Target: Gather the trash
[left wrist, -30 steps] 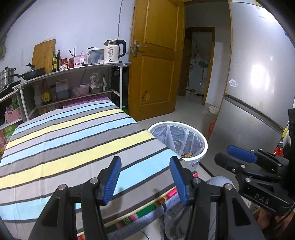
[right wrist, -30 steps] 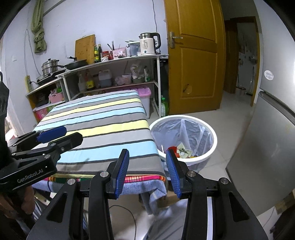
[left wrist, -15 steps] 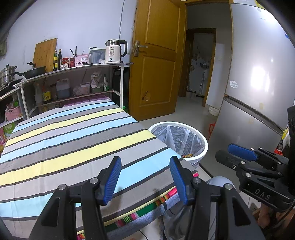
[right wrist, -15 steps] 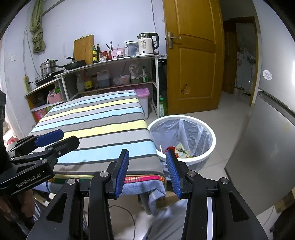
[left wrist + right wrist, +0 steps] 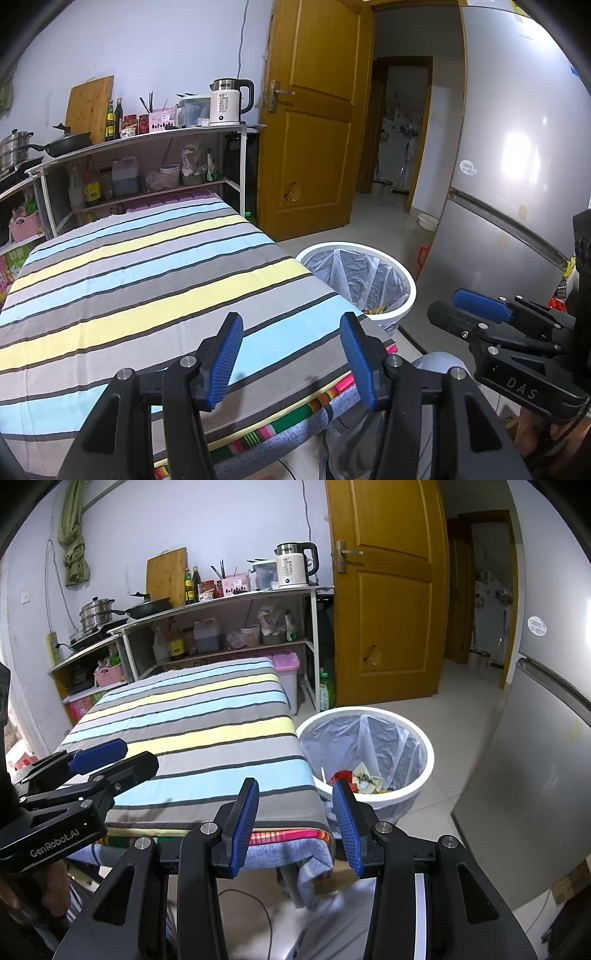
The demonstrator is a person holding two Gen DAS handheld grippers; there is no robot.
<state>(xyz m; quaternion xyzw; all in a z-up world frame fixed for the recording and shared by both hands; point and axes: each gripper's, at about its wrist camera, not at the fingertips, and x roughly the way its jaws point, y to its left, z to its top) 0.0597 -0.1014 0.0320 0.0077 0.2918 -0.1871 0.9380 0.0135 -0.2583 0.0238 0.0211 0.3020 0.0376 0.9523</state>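
Both the left gripper (image 5: 291, 356) and right gripper (image 5: 295, 825) gape wide, holding nothing. Crumpled paper-and-wrapper trash (image 5: 360, 781) lies in the white round plastic-lined bin (image 5: 424, 738), centre-right; probably light, soft: pinch a raised edge.

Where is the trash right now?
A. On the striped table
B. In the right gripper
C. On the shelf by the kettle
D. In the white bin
D: the colorful wrappers lie at the bottom of the bin, while the striped table is bare and both the left gripper and the right gripper are open and hold nothing.
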